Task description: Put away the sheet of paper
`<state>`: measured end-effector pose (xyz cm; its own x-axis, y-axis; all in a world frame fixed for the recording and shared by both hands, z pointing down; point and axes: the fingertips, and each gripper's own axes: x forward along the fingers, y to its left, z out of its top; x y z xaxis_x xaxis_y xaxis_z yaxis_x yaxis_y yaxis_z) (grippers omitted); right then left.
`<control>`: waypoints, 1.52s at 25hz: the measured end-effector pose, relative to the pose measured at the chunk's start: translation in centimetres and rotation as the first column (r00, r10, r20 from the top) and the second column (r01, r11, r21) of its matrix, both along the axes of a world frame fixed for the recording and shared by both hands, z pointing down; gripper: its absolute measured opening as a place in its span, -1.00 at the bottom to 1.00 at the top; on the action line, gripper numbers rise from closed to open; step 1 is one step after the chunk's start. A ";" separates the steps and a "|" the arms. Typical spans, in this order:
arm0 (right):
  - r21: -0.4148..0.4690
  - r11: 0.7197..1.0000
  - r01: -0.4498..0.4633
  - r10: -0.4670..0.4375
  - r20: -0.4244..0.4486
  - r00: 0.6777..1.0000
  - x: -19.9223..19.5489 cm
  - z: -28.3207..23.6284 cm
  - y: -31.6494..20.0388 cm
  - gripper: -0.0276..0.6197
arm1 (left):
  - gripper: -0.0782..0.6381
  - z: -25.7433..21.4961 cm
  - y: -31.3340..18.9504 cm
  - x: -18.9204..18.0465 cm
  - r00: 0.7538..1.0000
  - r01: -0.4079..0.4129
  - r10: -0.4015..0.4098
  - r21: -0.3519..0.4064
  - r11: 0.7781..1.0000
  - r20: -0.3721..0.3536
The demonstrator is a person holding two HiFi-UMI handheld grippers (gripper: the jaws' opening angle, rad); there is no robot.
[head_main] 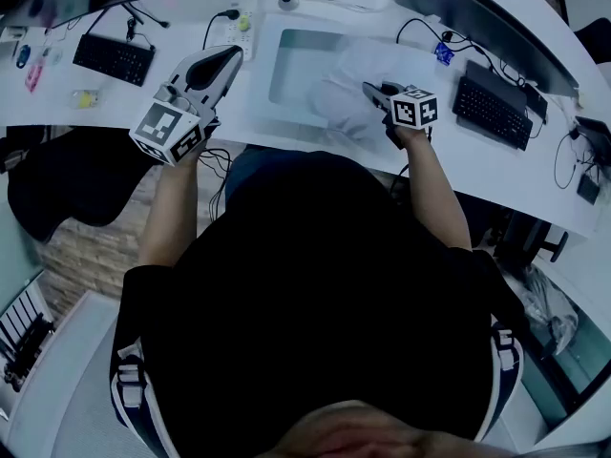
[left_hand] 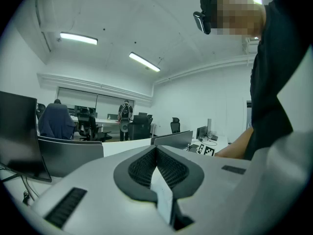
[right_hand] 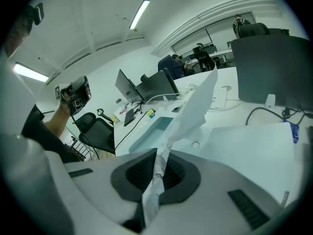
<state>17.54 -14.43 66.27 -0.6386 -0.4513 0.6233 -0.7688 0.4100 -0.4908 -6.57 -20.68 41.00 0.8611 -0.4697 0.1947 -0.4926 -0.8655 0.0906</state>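
A dark keyboard [head_main: 113,58] lies at the far left of the white counter [head_main: 57,103]. Next to it the left claw [left_hand: 156,153] is raised above the counter's near edge, its pads pressed together with nothing between them. Further right a shallow pale tray [head_main: 263,74] sits on the counter. The sheet of paper [head_main: 348,89] hangs over the tray's right half; whether it touches the tray cannot be told. The right claw [right_hand: 160,153] is clamped on one edge of the sheet, which is creased at the pinch and sticks out beyond the pads. Beyond it lies a second keyboard [head_main: 492,111].
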 end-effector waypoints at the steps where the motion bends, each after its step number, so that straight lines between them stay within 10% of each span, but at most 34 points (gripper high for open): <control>1: -0.006 1.000 -0.001 0.001 -0.004 1.000 0.2 0.3 -0.1 -0.87 | -0.72 0.1 -0.1 0.0 1.000 0.000 0.000 -0.002 1.000 0.001; 38: -0.180 0.982 -0.056 0.048 -0.052 0.998 2.6 8.0 -1.4 -0.87 | -0.72 3.2 -2.2 1.0 0.999 -0.019 0.022 -0.073 0.997 0.039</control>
